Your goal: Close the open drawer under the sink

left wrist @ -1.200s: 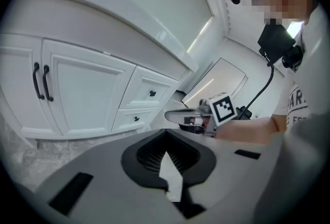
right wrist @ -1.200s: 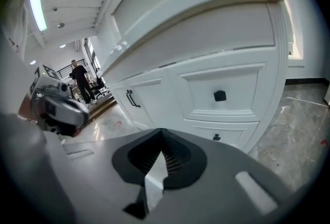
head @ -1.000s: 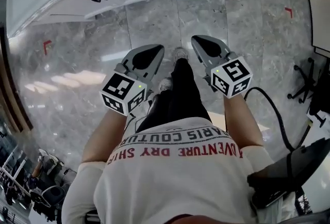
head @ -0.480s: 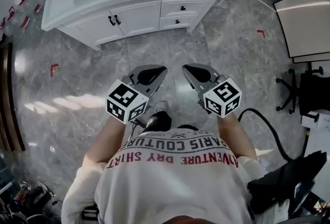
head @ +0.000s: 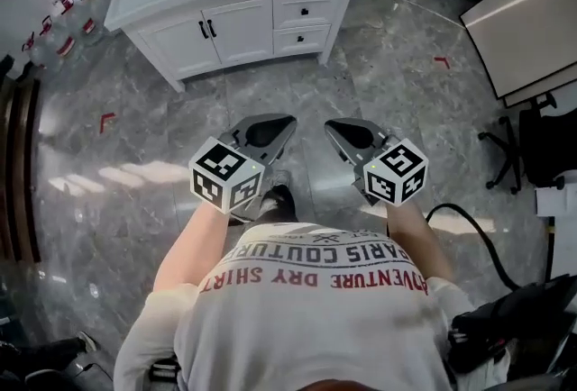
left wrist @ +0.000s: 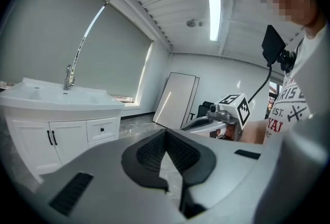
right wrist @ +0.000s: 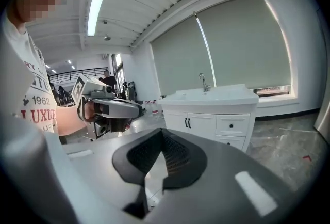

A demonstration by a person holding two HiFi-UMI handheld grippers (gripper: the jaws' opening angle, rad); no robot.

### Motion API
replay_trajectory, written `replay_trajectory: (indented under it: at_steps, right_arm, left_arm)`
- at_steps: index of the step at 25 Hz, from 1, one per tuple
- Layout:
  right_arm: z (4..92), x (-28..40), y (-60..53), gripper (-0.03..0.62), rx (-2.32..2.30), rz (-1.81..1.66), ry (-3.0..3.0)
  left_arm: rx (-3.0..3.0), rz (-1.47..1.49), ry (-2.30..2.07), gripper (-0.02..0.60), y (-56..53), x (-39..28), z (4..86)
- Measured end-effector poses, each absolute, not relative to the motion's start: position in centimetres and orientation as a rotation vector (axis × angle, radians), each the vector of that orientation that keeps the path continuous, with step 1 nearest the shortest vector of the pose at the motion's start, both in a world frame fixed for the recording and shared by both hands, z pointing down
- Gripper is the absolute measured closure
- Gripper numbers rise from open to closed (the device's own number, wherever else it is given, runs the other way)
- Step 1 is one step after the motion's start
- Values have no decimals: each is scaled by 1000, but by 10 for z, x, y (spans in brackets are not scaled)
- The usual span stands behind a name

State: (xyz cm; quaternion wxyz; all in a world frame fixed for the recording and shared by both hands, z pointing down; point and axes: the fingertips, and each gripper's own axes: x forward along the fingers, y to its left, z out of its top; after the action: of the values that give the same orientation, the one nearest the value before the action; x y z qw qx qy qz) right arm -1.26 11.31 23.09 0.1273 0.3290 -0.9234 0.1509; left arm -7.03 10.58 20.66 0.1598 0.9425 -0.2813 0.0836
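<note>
Plainly, the sink cabinet (head: pixel 236 24) stands far off; left tongs (head: pixel 288 122) and right tongs (head: pixel 331 124) are closed, empty. Walk near, then press the drawer (head: pixel 302 39) front squarely

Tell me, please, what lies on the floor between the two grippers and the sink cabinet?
Nothing: the head view shows only bare grey marble floor between the left gripper, the right gripper and the white sink cabinet.
</note>
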Motion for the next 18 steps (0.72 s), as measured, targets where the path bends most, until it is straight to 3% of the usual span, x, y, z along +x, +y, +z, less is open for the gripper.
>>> replay_trajectory:
  at_steps: [8,18]
  right_arm:
    - [188,8,289,592,925,508,-2724]
    - [154,29,361,592,949,465,-2758]
  left_arm:
    - [2666,233,-780,579,274,-41,179]
    - [2730,286,-769,579,348,-16,145]
